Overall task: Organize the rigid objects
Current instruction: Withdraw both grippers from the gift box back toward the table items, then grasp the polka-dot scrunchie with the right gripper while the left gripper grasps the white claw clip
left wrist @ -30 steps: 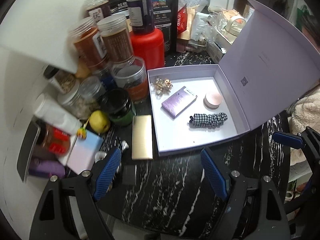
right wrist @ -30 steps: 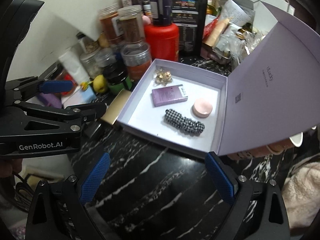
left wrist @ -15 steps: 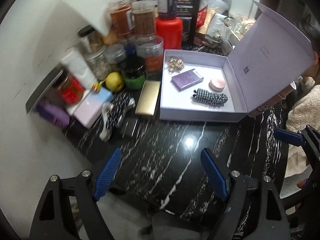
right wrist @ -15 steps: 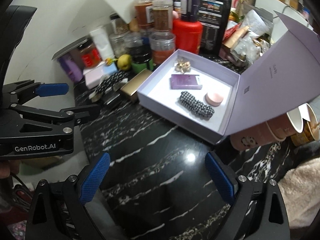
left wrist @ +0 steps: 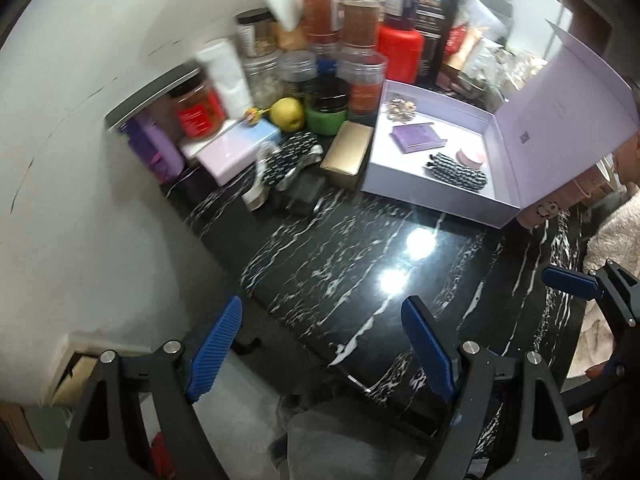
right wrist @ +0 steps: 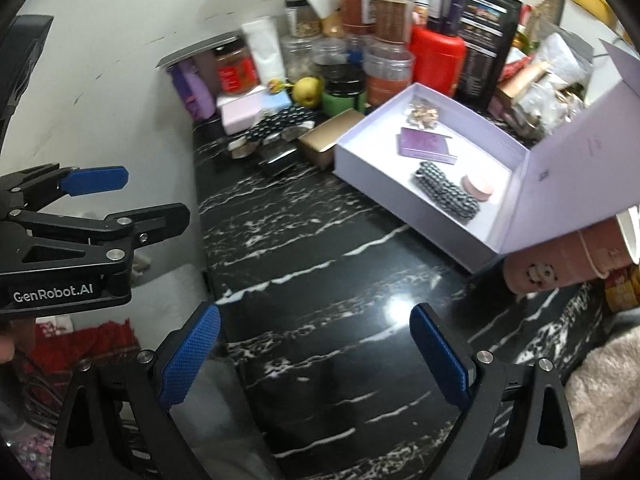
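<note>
An open lilac box (left wrist: 432, 196) (right wrist: 400, 200) stands on the black marble table with its lid up. In it lie a purple card case (left wrist: 416, 138) (right wrist: 426, 148), a checked scrunchie (left wrist: 456, 170) (right wrist: 446, 192), a pink round compact (left wrist: 470, 156) (right wrist: 478, 188) and a gold clip (left wrist: 400, 106) (right wrist: 422, 114). A gold box (left wrist: 346, 154) (right wrist: 328, 142) lies against the box's left wall. My left gripper (left wrist: 322, 350) (right wrist: 156, 196) is open and empty, over the table's near left corner. My right gripper (right wrist: 316, 360) is open and empty, well short of the box.
Jars, a red canister (left wrist: 400, 54) and packets crowd the back. Left of the gold box lie a black-and-white patterned item (left wrist: 288, 158), a small black block (left wrist: 306, 190), a pink-and-blue box (left wrist: 236, 148) and a yellow fruit (left wrist: 287, 114). A pink cup (right wrist: 568, 260) lies under the lid.
Both grippers have drawn back from the box toward the table's near edge and rolled, so the box looks smaller and farther. Both stayed open and empty. Nothing on the table moved.
</note>
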A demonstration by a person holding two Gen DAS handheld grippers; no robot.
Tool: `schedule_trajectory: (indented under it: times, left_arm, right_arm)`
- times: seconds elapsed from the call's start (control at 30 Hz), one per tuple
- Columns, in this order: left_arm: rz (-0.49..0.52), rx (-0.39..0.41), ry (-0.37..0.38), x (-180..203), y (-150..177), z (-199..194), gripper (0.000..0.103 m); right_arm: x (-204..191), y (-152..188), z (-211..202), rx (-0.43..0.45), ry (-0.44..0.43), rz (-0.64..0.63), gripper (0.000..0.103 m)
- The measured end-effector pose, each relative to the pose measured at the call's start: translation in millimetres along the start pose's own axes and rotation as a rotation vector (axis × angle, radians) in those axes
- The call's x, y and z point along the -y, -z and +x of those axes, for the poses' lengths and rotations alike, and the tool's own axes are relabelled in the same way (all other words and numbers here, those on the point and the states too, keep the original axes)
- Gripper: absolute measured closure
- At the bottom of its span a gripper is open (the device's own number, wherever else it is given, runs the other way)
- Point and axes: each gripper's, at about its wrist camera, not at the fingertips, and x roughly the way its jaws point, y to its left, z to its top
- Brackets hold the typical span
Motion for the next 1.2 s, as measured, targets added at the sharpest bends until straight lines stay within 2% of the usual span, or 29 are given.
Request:
schedule_trajectory:
  times: [0.4,0.83,1.2]
  left_arm:
    - [-0.106,-0.003,-0.046,-55,13,3,0.021]
    - [-0.146,-0.014,-0.018,-97,6,18,0.020]
    - [-0.171,-0.005,0.007,-118,-19,35,0.020]
  right_arm:
    - [-35,-20,28,-0.016,-0.055,-0.055,0.006]
    - [-59,-57,53,-0.024,-0.081,-0.081,0.006]
    - [-55,-87,74,-0.026,-0.082,-0.073,0.006]
